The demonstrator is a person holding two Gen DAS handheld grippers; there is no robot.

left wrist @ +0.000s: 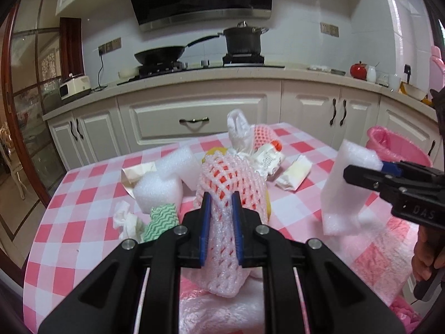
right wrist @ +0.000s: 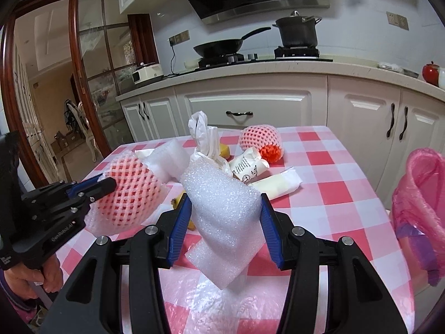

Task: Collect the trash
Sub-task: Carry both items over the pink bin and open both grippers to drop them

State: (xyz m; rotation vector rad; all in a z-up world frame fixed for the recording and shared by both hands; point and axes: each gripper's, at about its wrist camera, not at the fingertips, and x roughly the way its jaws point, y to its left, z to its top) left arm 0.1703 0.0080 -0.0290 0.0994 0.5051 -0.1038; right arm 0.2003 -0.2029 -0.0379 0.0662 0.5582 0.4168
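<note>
My left gripper (left wrist: 221, 196) is shut on a pink foam fruit net (left wrist: 230, 183) and holds it above the checked table; it also shows in the right wrist view (right wrist: 130, 192). My right gripper (right wrist: 225, 199) is shut on a white foam sheet (right wrist: 222, 208), lifted off the table; this sheet shows at right in the left wrist view (left wrist: 345, 189). A pink-lined trash bin (right wrist: 420, 192) stands beside the table's right edge, and it shows in the left wrist view (left wrist: 389, 147). More trash lies on the table: white foam blocks (left wrist: 164, 178), crumpled tissue (left wrist: 126, 220), a green wavy cloth (left wrist: 161, 218).
A second netted orange fruit (right wrist: 262, 142), a white plastic bag (right wrist: 204, 136), a squeezed tube (right wrist: 247, 167), a wrapper (right wrist: 278, 183) and a banana peel (right wrist: 225, 150) lie mid-table. A thin pink plastic sheet (right wrist: 211, 292) covers the near table edge. Kitchen cabinets stand behind.
</note>
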